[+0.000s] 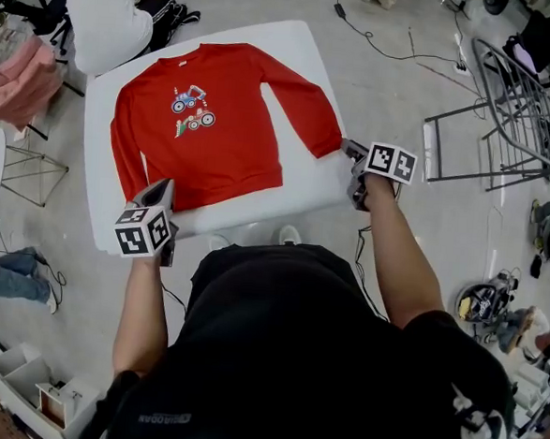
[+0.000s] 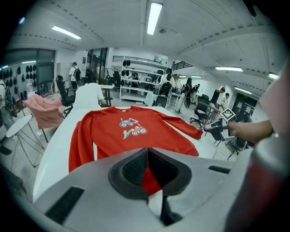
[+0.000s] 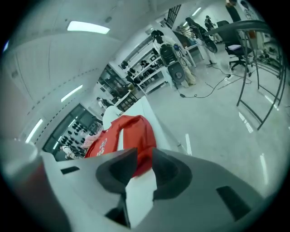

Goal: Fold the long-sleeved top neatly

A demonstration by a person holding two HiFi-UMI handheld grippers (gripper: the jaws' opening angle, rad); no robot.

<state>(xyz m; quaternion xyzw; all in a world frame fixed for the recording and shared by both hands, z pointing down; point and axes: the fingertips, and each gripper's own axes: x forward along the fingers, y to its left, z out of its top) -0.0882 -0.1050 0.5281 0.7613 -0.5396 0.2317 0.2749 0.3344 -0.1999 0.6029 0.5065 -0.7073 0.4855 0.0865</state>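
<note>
Likely limp red long-sleeved top (image 1: 205, 148) on white table (image 1: 305, 61): left claw (image 1: 160, 190) clenches its hem (image 1: 230, 194), right claw (image 1: 348, 150) hangs released at the cuff (image 1: 329, 143).

Grey floor (image 1: 397, 91), strip lights (image 2: 154, 16), metal rack (image 1: 522, 118)

Red long-sleeved top (image 1: 226, 145) with a small tractor print (image 1: 193, 110) on the chest. Lies flat, front up and unfolded on the white counter (image 1: 310, 57), collar away from the person, hem (image 1: 230, 190) toward them. Sleeve (image 1: 128, 152) on the person's left runs down along the body; the other sleeve (image 1: 302, 103) angles out, cuff (image 1: 329, 143) near the counter edge. Hem corner is pinched in the left gripper (image 1: 156, 194).
</note>
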